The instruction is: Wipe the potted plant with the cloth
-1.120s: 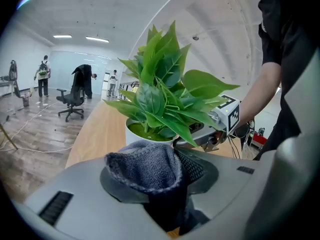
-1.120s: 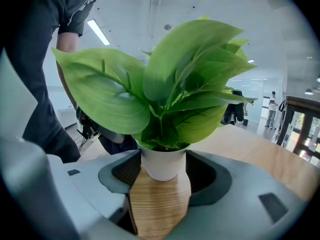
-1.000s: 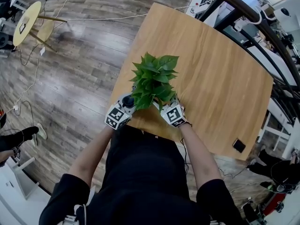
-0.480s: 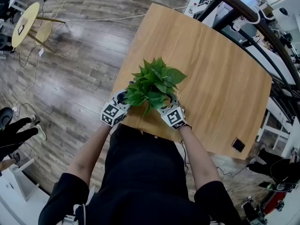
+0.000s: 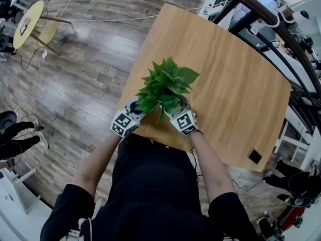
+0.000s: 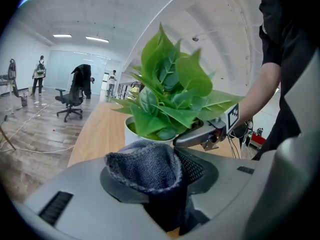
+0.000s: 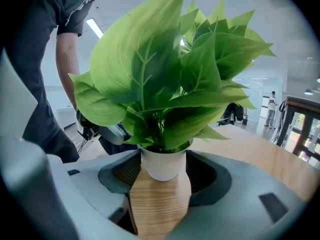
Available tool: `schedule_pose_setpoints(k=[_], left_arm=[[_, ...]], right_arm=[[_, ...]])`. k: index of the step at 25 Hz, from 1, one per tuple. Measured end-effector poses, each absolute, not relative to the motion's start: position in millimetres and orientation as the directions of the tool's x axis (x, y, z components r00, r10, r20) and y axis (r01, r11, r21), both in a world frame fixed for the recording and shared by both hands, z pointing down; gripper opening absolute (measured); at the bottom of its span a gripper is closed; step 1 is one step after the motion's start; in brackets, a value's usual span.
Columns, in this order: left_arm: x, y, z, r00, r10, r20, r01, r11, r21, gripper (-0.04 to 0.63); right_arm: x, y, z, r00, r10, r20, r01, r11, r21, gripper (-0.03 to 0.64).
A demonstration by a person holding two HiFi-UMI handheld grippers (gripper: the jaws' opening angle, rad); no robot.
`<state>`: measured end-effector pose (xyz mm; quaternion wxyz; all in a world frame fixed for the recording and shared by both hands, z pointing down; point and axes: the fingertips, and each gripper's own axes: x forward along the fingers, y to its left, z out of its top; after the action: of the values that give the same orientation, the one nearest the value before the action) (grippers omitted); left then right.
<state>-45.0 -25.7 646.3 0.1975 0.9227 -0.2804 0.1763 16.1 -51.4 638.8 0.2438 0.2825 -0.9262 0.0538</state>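
Apparently wiping has barely begun: left gripper [image 6: 167, 186] jaws clamp the grey cloth [image 6: 144, 166] beside the potted plant [image 5: 165, 87]; right gripper [image 7: 160, 196] jaws stand apart around its white pot [image 7: 163, 165].

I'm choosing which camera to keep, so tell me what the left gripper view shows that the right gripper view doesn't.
Left gripper view only: the dark cloth pinched in the left gripper. Right gripper view only: the white pot sitting between the jaws of the right gripper; whether they touch it is unclear. Both: the pot, the leaves and the wooden table.
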Motion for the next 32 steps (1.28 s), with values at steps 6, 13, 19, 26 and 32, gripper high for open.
schedule_pose_setpoints(k=[6, 13, 19, 26, 32], left_arm=[[-41.2, -18.8, 649.6, 0.775, -0.475, 0.417, -0.611, -0.732, 0.301, 0.176], [-37.7, -27.5, 649.8, 0.771, -0.462, 0.439, -0.605, -0.746, 0.277, 0.176], [-47.9, -38.4, 649.9, 0.751, -0.501, 0.431, -0.638, -0.718, 0.278, 0.176], [-38.9, -42.7, 650.5, 0.757, -0.486, 0.437, -0.624, -0.737, 0.260, 0.176], [-38.2, -37.1, 644.5, 0.758, -0.490, 0.430, -0.627, -0.727, 0.278, 0.184]], right_arm=[[14.9, -45.8, 638.4, -0.709, -0.505, 0.492, -0.549, 0.833, 0.065, 0.273], [19.2, -10.2, 640.5, -0.715, -0.491, 0.498, -0.526, 0.847, 0.079, 0.273], [36.2, -37.9, 638.7, -0.661, -0.574, 0.484, -0.647, 0.762, 0.021, 0.273], [24.3, -52.3, 630.0, -0.707, -0.531, 0.467, -0.579, 0.814, 0.048, 0.273], [22.6, -54.1, 631.2, -0.684, -0.561, 0.466, -0.612, 0.789, 0.051, 0.273]])
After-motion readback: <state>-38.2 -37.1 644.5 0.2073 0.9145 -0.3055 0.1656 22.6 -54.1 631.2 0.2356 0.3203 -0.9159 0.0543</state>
